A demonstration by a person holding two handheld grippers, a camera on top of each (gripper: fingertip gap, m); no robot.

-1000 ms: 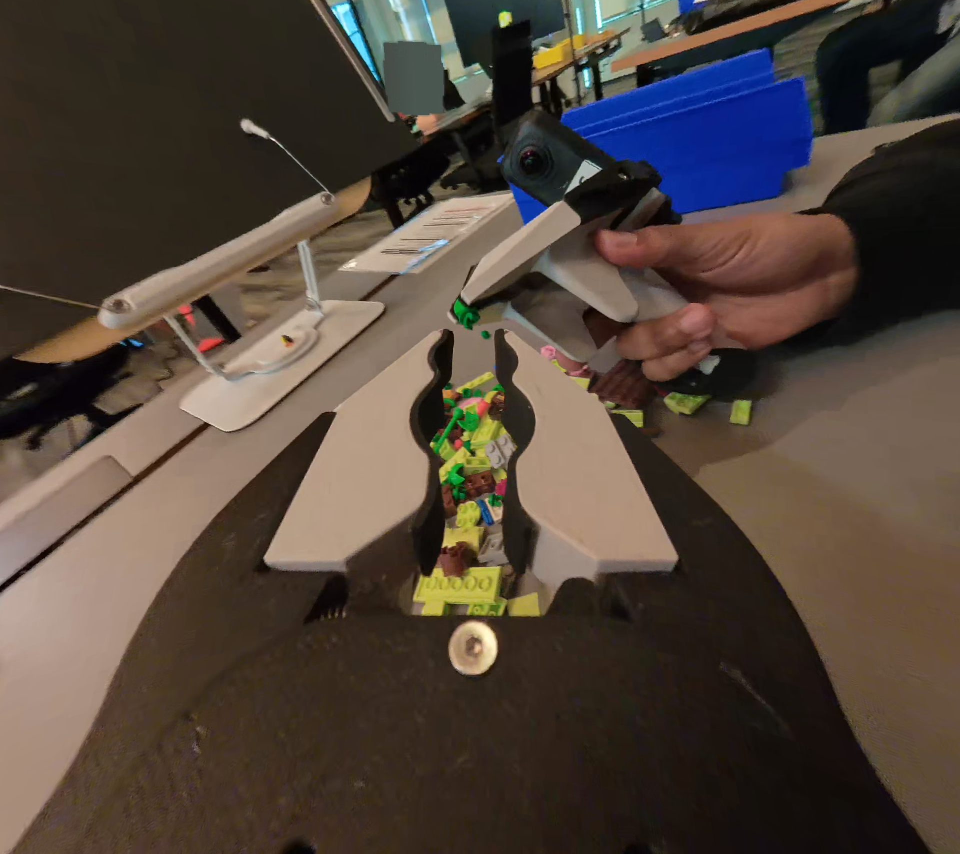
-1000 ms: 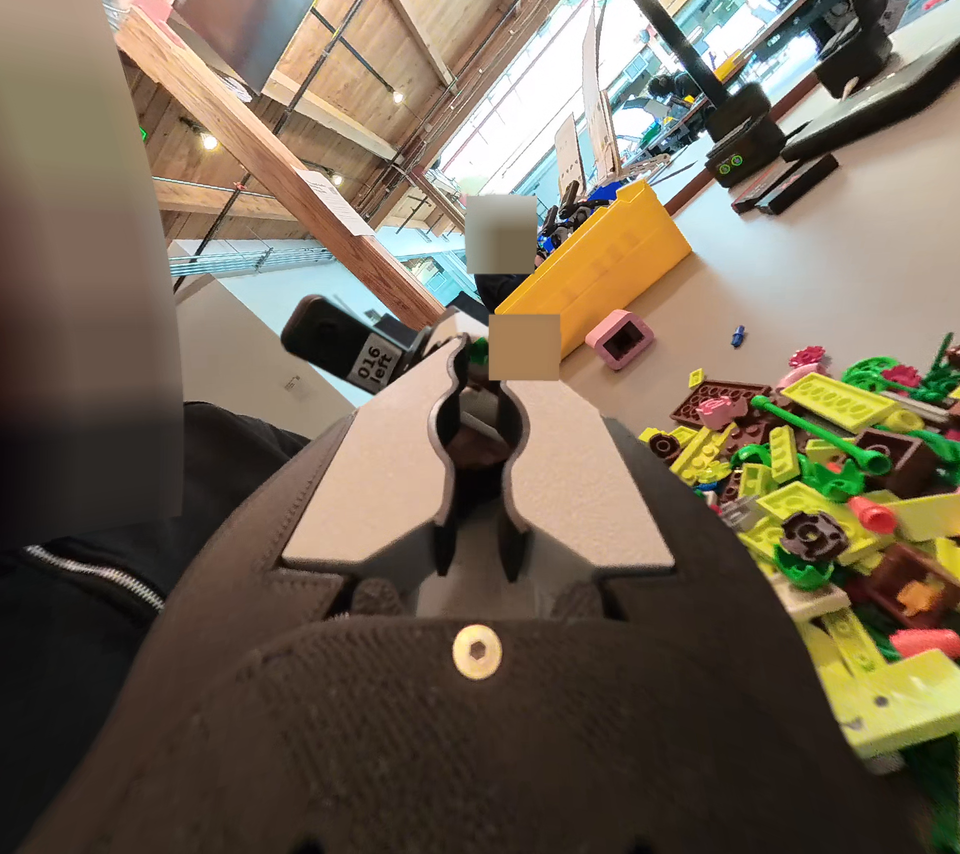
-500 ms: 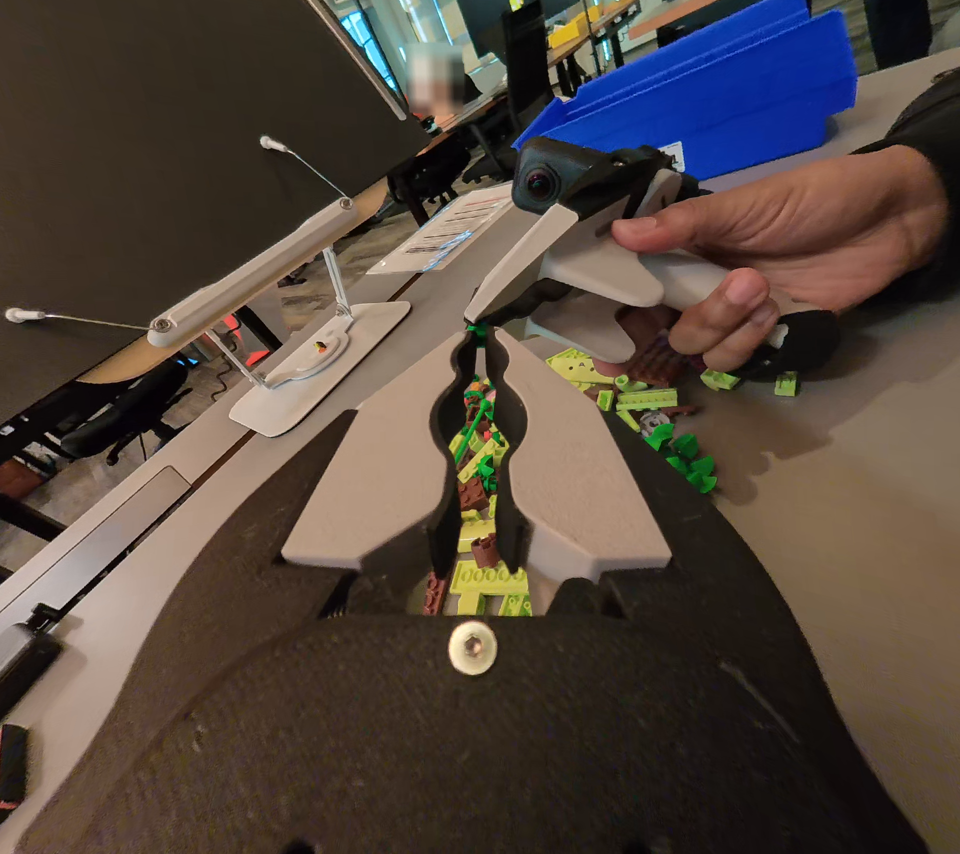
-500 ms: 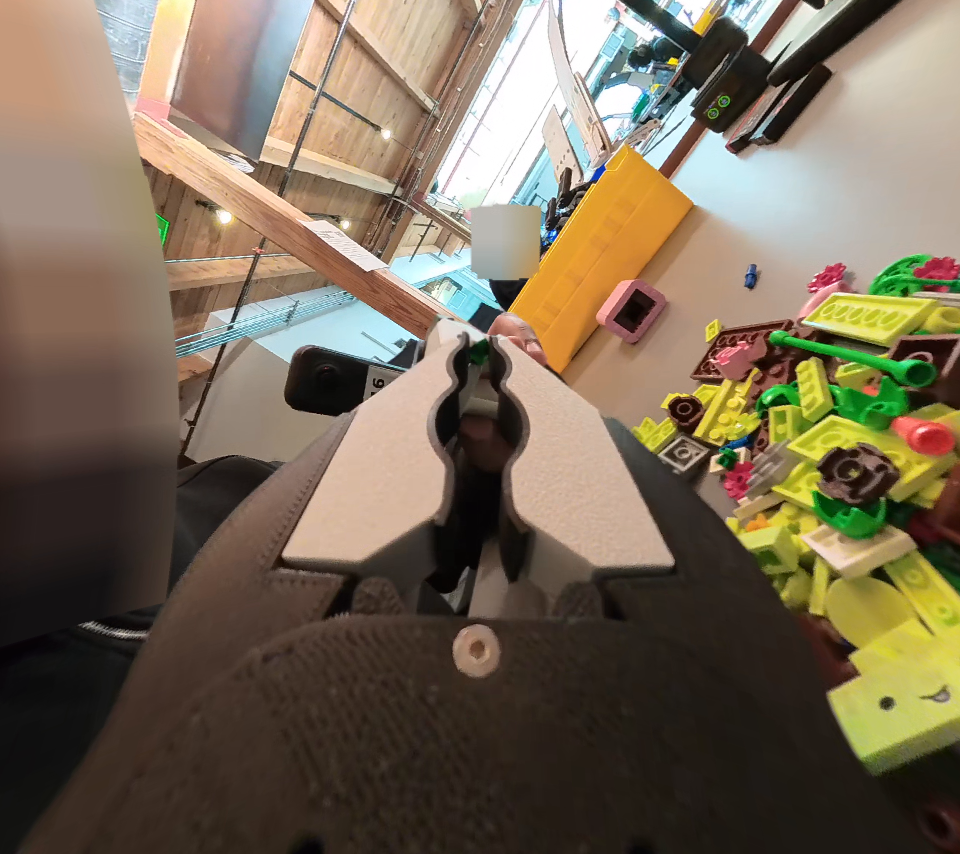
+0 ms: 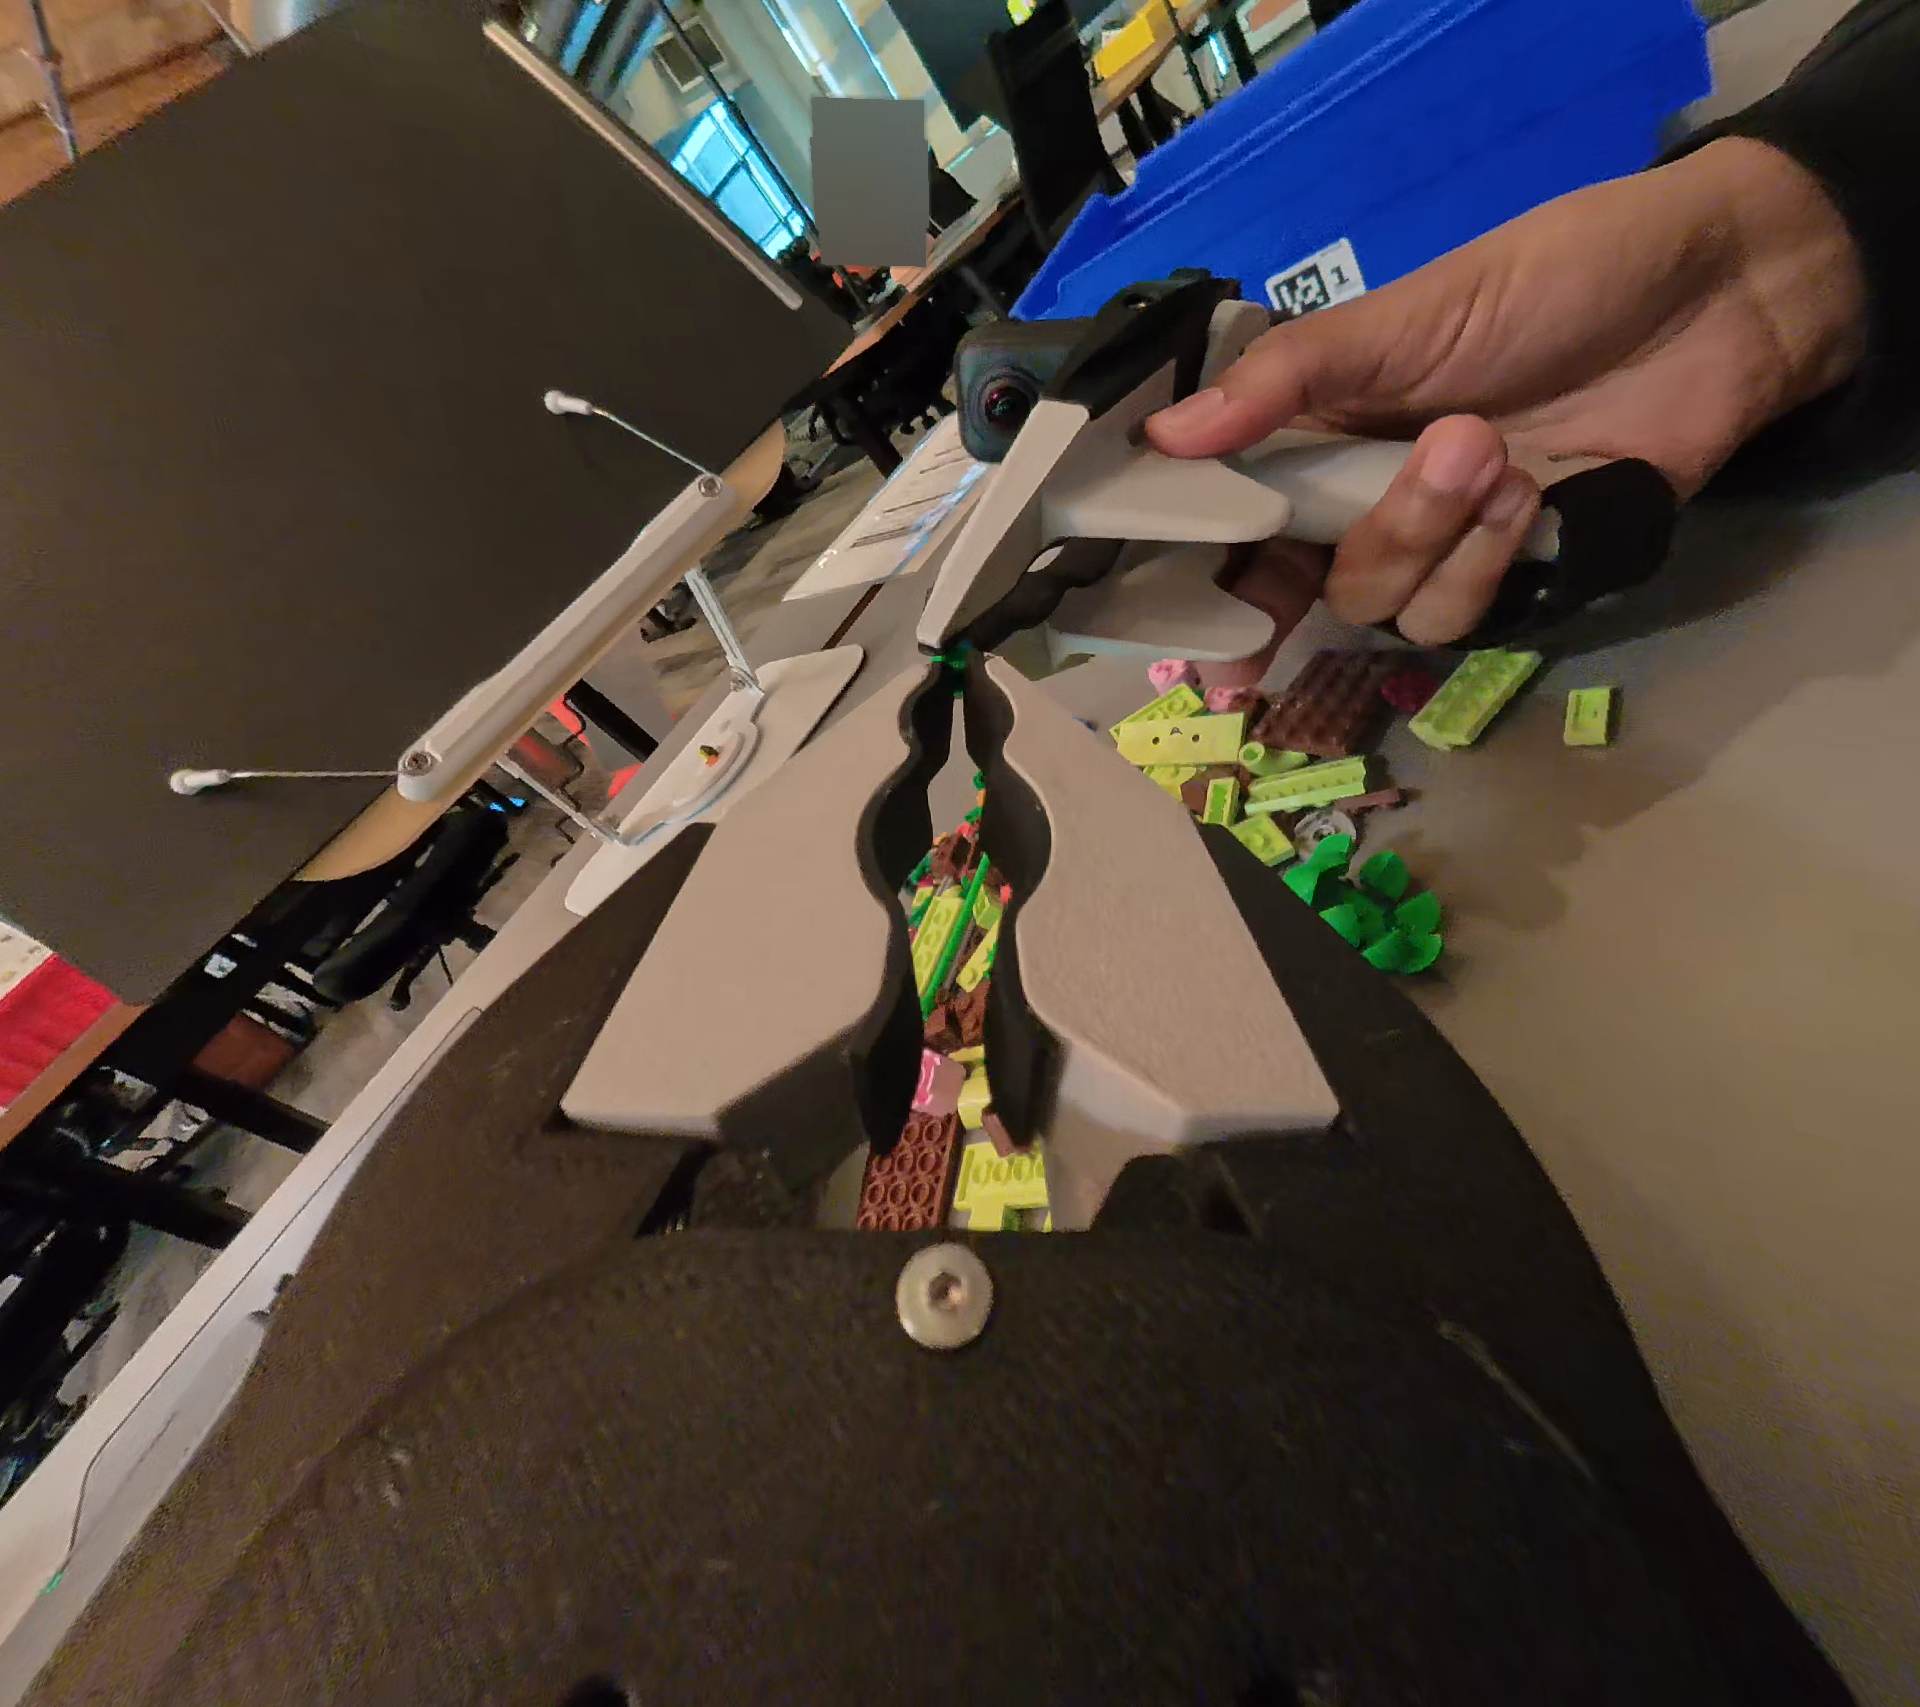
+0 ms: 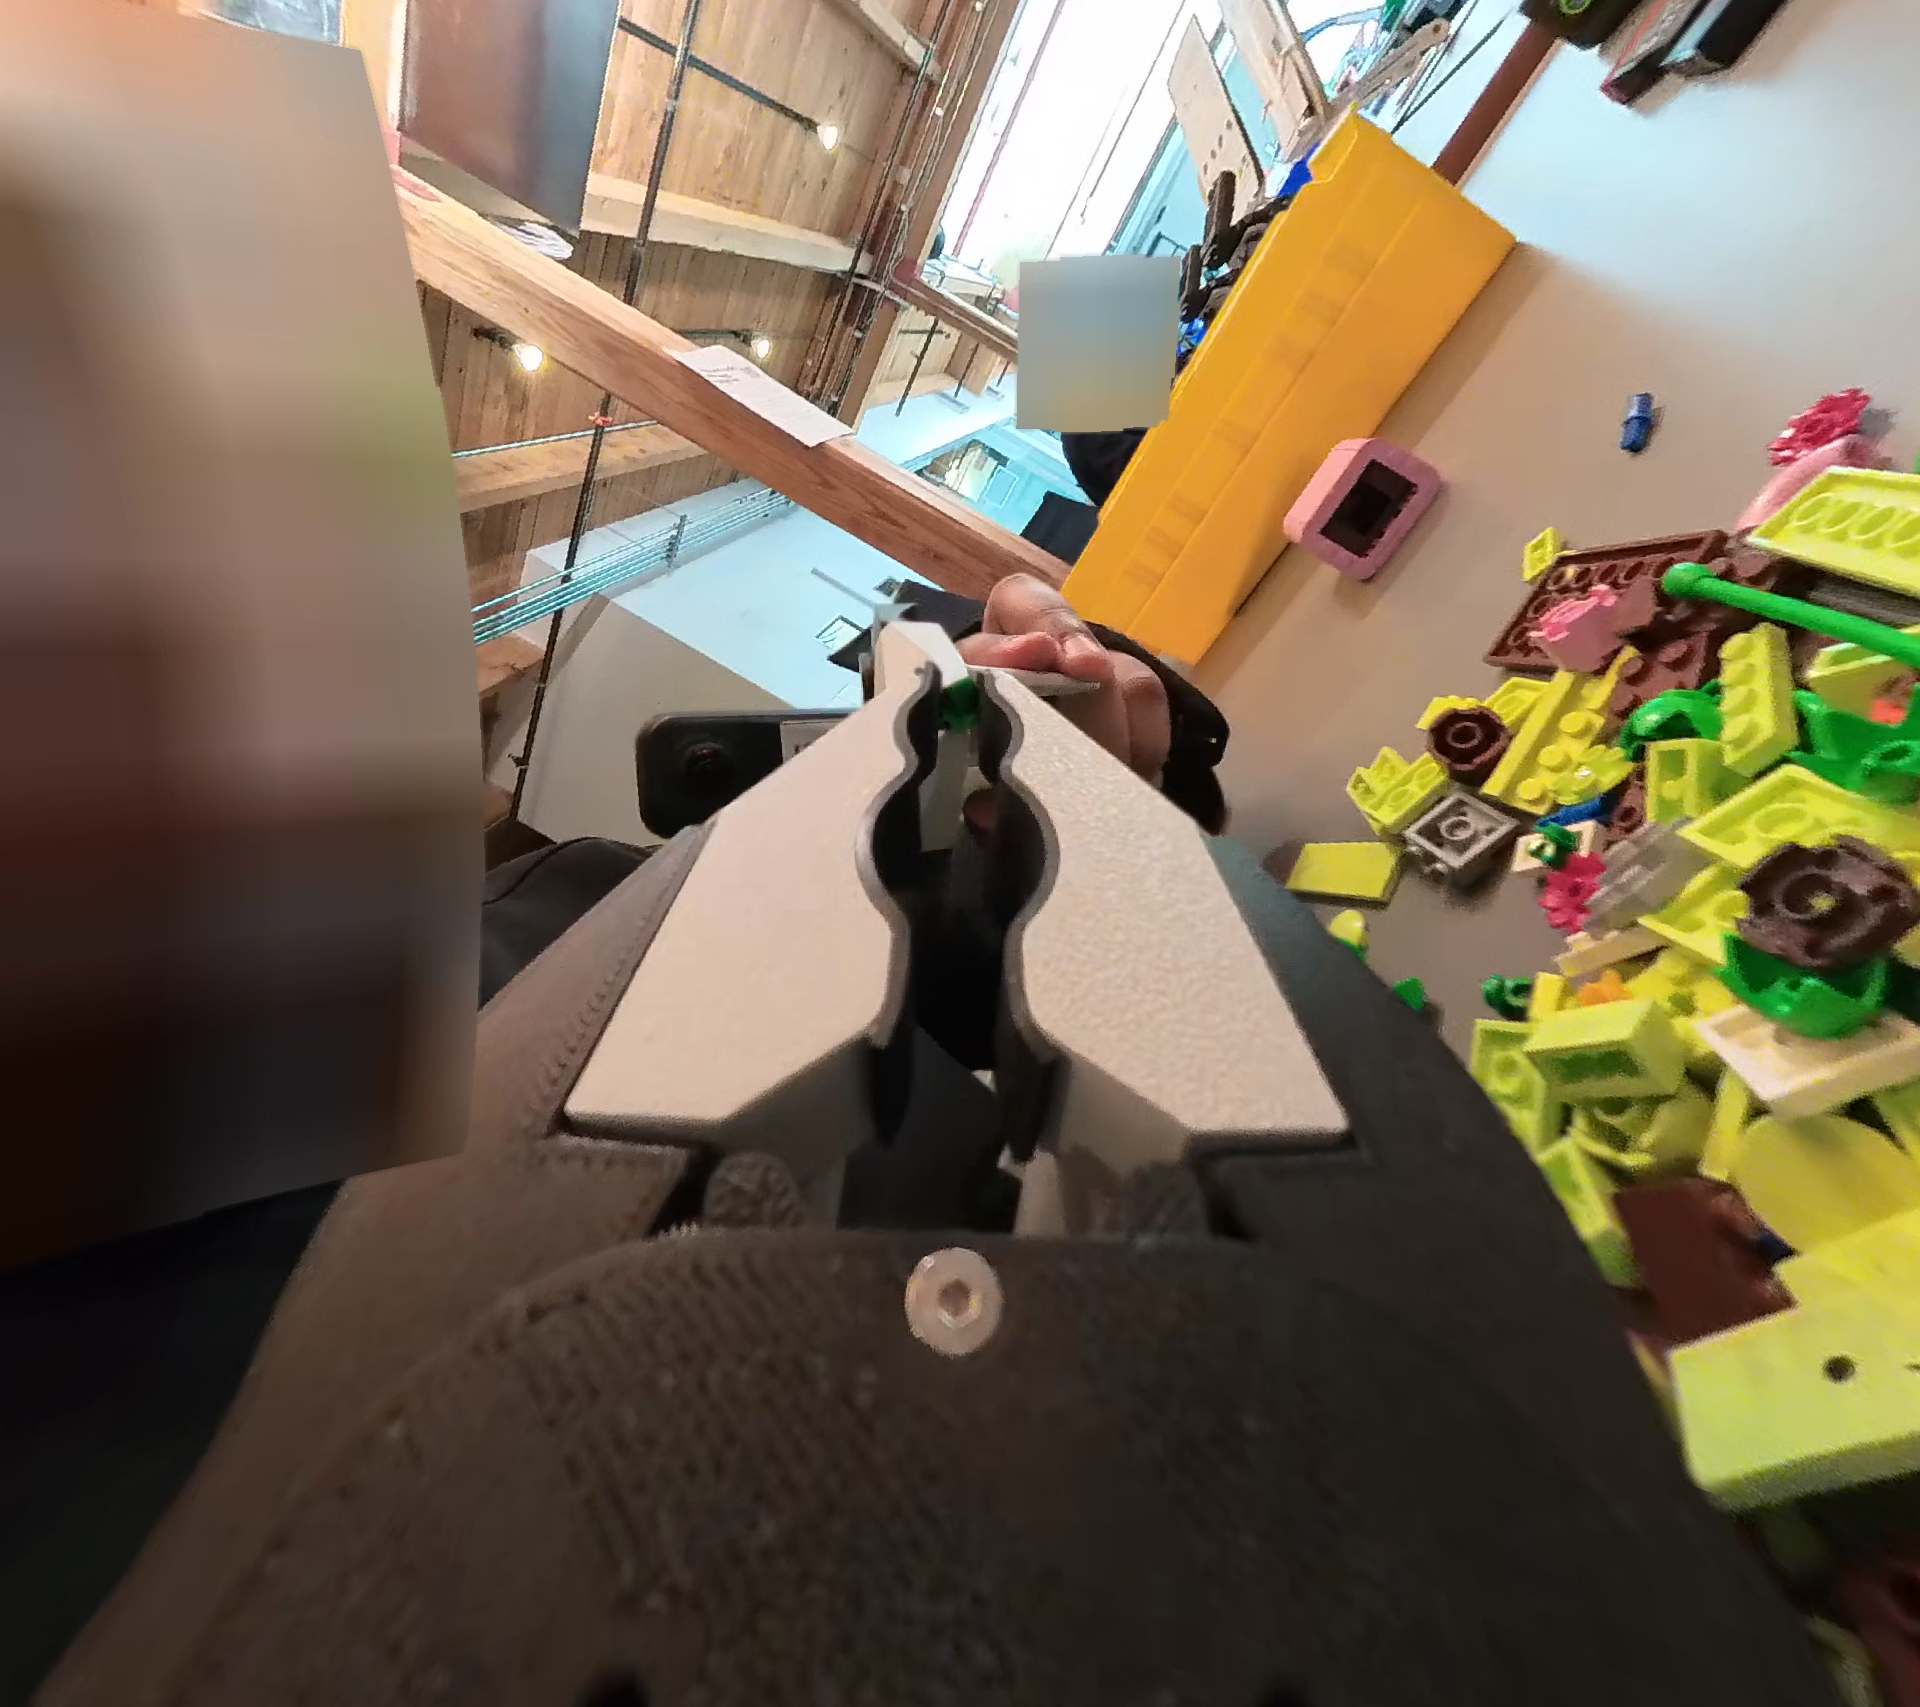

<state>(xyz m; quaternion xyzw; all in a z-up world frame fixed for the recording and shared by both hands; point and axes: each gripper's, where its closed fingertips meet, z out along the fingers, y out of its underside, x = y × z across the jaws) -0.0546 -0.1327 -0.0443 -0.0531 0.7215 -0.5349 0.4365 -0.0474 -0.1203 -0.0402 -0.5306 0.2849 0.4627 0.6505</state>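
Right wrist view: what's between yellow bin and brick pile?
A pink frame piece, lying on the table close to the yellow bin; right wrist view shows it.

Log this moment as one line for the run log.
left gripper: shut on green piece | right gripper: shut on green piece | tips meet above brick pile

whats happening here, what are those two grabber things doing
A person holds a two-finger gripper in each hand above a grey table strewn with a pile of toy bricks. The left gripper and the right gripper meet tip to tip, both nearly shut on one small green piece. A hand grips the right one's handle. A blue bin and a yellow bin stand behind.
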